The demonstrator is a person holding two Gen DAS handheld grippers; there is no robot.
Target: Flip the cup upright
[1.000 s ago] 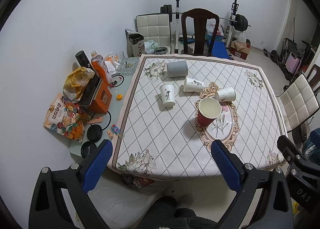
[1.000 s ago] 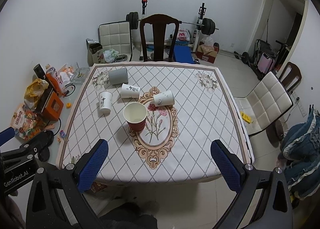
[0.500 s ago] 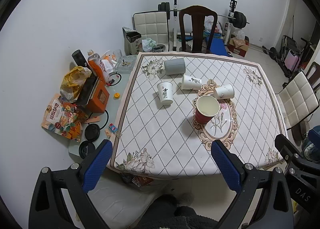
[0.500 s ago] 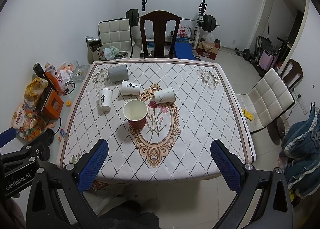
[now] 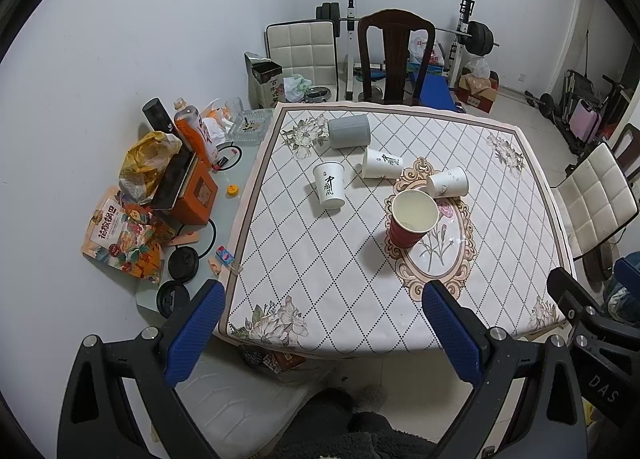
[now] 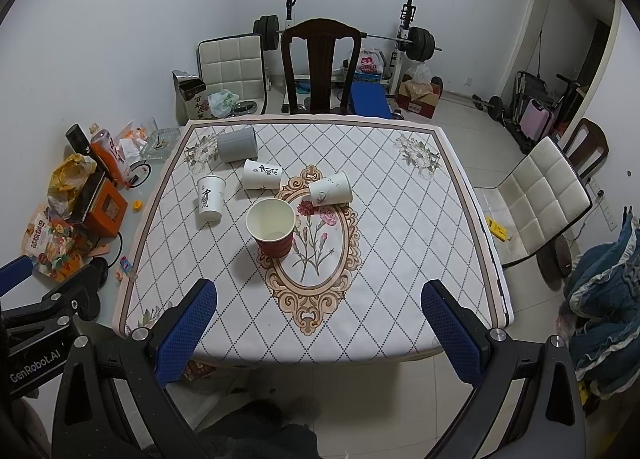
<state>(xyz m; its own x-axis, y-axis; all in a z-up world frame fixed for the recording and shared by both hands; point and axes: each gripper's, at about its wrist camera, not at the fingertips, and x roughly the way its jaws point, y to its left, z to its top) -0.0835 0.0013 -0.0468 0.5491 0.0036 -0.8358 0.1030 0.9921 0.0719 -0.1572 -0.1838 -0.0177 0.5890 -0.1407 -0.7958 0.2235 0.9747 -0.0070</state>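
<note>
Right wrist view: both your left hand-held gripper (image 5: 320,309) and right hand-held gripper (image 6: 318,307) hang released; tipped white cup (image 6: 330,189) at 12 o'clock on the counter (image 6: 400,259) may roll into the red cup (image 6: 272,227) if nudged

Upright cup (image 6: 271,227) on table (image 6: 400,259), tipped cups (image 6: 330,189) behind

A: left cam: red cup (image 5: 412,219) upright on table (image 5: 304,259), gray cup (image 5: 349,131) on its side
B: left gripper (image 5: 320,323)?
A: jaws wide apart, holding nothing, short of table edge
</note>
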